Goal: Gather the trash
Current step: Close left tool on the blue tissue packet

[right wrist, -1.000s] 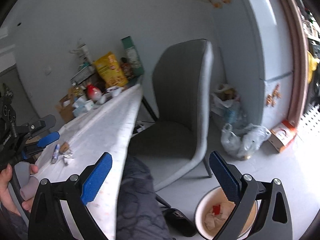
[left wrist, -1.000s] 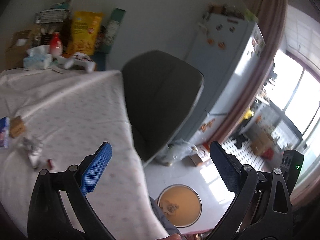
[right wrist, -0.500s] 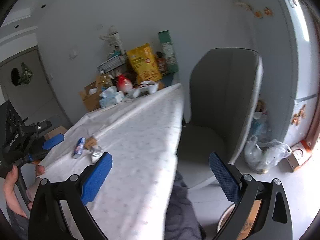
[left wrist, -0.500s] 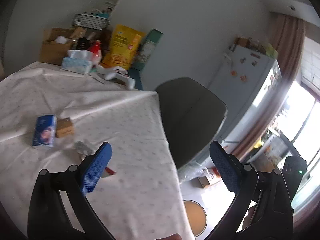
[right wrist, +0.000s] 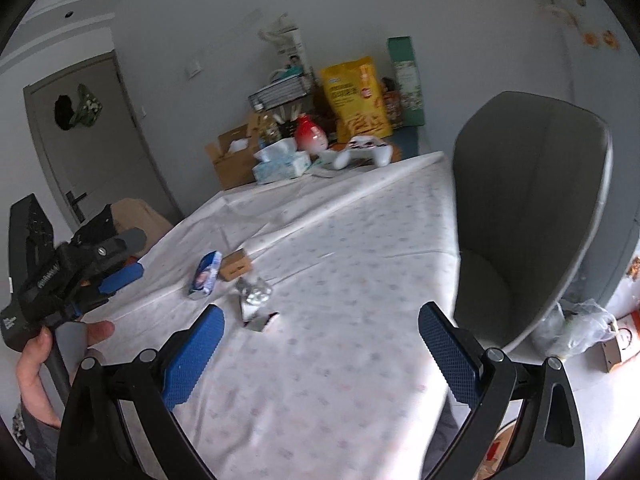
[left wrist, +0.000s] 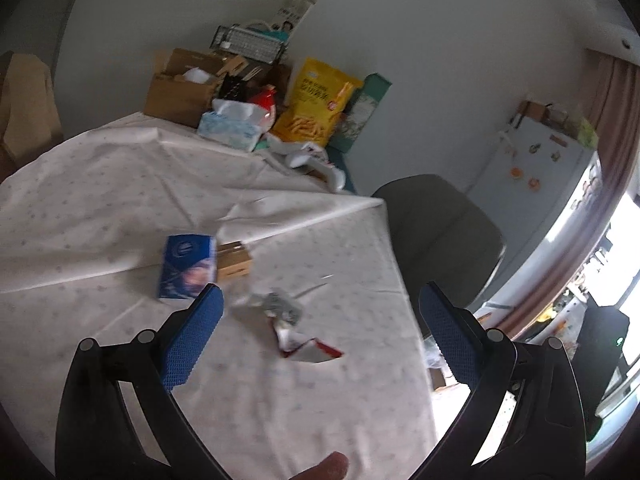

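White-clothed table, blurred crumpled wrappers mid-cloth, left tool and right tool released, empty.

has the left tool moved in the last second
Yes. The left tool swung from the floor bowl beside the grey chair to the wrappers on the table.

This is a lived-in home, in its dining corner. A table under a white patterned tablecloth stands against a plain wall, with a grey upholstered chair pulled up beside it. Household clutter crowds the far end: a tissue box, a yellow snack bag, an open cardboard box and a white game controller. A pale fridge dotted with magnets stands by a curtained window, and an interior door with a lever handle shows behind the table.
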The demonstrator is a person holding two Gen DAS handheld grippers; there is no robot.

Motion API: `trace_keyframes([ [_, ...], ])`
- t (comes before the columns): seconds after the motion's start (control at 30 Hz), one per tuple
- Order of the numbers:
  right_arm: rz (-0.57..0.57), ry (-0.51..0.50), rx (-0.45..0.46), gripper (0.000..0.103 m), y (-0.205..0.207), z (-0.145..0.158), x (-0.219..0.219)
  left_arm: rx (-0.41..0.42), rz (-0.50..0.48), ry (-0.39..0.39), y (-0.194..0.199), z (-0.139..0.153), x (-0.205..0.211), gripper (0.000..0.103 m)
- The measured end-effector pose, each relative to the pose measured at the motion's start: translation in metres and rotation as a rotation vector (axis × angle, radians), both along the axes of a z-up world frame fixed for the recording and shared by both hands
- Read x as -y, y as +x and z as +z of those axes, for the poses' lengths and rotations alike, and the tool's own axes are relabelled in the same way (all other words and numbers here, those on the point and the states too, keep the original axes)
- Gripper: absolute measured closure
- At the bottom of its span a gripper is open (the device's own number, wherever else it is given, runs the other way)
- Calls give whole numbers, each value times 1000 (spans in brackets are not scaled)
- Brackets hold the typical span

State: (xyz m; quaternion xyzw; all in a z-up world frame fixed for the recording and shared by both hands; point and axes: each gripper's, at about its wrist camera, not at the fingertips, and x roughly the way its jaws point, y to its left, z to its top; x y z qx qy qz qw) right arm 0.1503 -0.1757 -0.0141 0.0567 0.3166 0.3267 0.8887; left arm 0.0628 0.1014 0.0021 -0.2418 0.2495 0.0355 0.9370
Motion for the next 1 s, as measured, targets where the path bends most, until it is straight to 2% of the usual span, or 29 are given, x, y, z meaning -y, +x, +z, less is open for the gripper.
trace_keyframes([
  [0.27, 56, -13, -28, 8, 11, -4, -33, -44, 52, -20, 3, -21, -30, 6],
  [0.43, 76, -13, -69, 14, 24, -13, -45, -96, 74, -39, 14, -42, -45, 6],
  [0.7, 103, -25, -122, 22, 39, -27, -61, -189, 72, -62, 37, -74, -55, 20],
  [0.83, 107, -18, -140, 24, 44, -32, -62, -219, 82, -60, 47, -85, -56, 23],
  [1.0, 112, -18, -161, 26, 51, -39, -66, -241, 142, -40, 53, -92, -63, 25],
])
